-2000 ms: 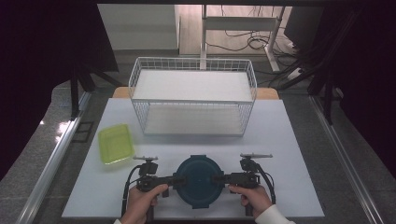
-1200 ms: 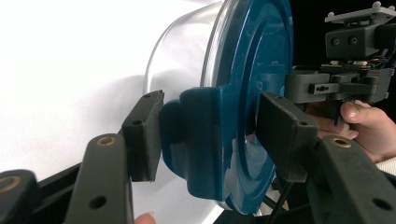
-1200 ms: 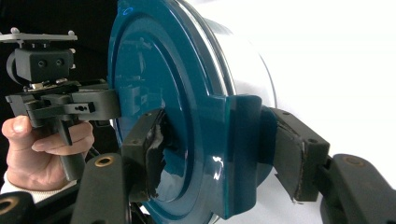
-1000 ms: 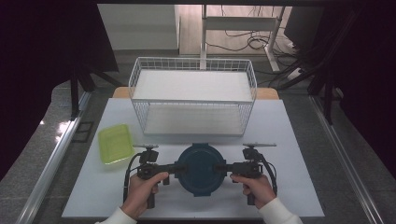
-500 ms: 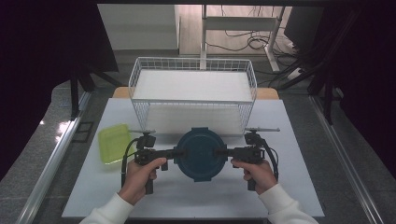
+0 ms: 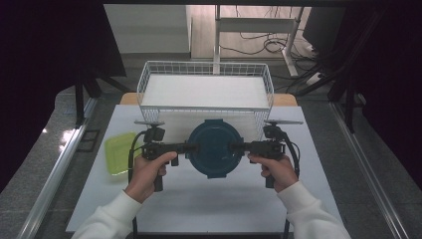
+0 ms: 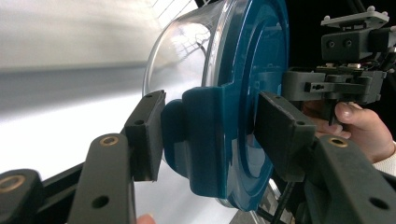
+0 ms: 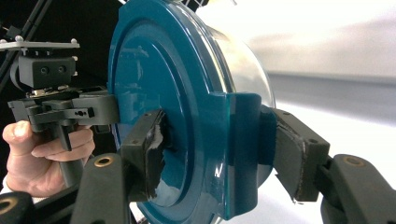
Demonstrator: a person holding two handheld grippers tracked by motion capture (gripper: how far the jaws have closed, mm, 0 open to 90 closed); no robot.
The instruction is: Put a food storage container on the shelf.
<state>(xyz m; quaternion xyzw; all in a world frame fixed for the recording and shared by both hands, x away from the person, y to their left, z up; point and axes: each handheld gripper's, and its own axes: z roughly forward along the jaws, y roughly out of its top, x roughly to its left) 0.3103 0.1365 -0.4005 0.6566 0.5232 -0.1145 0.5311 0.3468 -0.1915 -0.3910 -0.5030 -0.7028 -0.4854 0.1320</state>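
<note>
The left tool (image 6: 191, 148) and right tool (image 6: 238, 147) each pinch a side latch of the round clear container with a dark teal lid (image 6: 214, 148), held above the white desk (image 6: 209, 199) just before the white wire basket (image 6: 206, 89). Both grips should probably stay level and matched while carrying it.

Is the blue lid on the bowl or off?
On. The blue lid covers the clear bowl, its side tabs clipped down over the rim.

I see the white surface (image 6: 209, 199) evenly lit, dark surroundings; my gripper views blur the background, with glare on the container's clear bowl (image 7: 187, 56).
</note>
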